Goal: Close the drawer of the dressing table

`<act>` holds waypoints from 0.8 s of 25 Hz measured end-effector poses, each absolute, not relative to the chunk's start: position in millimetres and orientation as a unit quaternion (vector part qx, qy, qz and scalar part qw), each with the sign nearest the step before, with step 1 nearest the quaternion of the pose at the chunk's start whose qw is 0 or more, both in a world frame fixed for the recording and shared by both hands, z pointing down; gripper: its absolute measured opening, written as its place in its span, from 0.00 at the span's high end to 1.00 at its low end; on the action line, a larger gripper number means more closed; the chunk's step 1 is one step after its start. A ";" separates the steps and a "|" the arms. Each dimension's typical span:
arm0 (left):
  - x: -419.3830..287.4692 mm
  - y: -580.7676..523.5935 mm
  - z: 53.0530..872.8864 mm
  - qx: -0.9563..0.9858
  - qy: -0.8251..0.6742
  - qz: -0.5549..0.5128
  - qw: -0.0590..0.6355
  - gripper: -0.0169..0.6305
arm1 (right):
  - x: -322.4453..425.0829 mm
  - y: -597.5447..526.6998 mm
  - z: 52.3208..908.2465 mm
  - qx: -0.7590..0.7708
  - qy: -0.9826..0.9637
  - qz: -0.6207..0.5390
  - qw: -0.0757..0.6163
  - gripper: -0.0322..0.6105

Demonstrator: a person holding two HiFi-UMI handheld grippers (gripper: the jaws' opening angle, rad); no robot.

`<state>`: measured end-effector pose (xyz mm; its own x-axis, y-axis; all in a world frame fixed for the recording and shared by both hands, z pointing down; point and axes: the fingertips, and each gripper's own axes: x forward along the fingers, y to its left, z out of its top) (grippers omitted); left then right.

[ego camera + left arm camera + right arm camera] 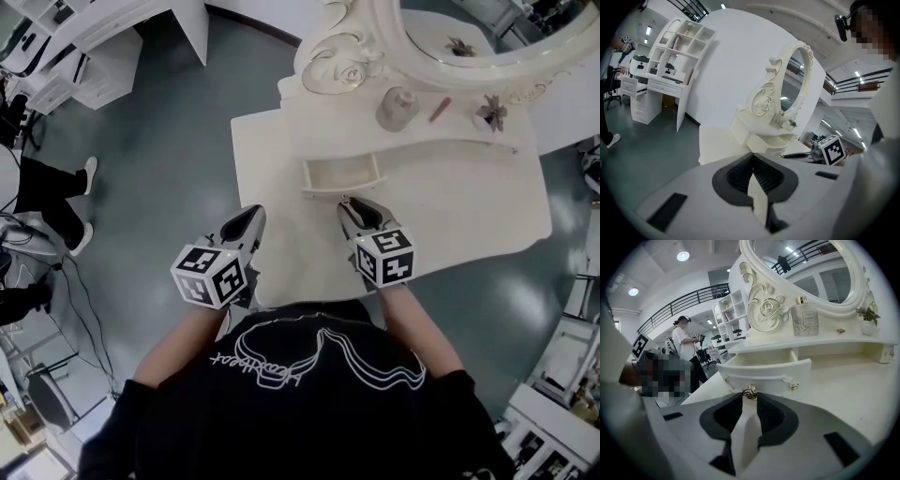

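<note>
Grey-green floor [169, 141] surrounds a white dressing table [469, 202] carrying an oval mirror [469, 28] in a carved frame.

Drawer [339, 174]: set in the raised tier below the mirror and pulled out over the tabletop, its front facing the person. It is open.

Right gripper [354, 208]: aimed at the drawer front and angled downward. Its jaws are partly closed, and the pads grip the gold knob [749, 391] at the centre of the drawer front. The knob sits right at the jaw tips.

Left gripper [248, 220]: held over the left front part of the tabletop, beside the right gripper and apart from the drawer. Its jaws are together at the tips and hold nothing.

Bottle [397, 109]: upright on the tier above the drawer, near the mirror frame.
</note>
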<state>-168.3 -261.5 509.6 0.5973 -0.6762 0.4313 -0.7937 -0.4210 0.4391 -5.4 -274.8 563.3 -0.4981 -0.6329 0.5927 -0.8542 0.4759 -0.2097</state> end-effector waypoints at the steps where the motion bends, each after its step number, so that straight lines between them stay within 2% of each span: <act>1: -168.0 -261.9 509.5 0.838 -0.439 0.093 0.311 0.97 | -5.8 -275.9 562.6 0.448 -0.830 0.247 0.223 0.79; 20: -177.4 -268.7 501.5 0.833 -0.450 0.073 0.313 0.97 | -13.4 -311.1 565.0 0.456 -0.823 0.249 0.228 0.79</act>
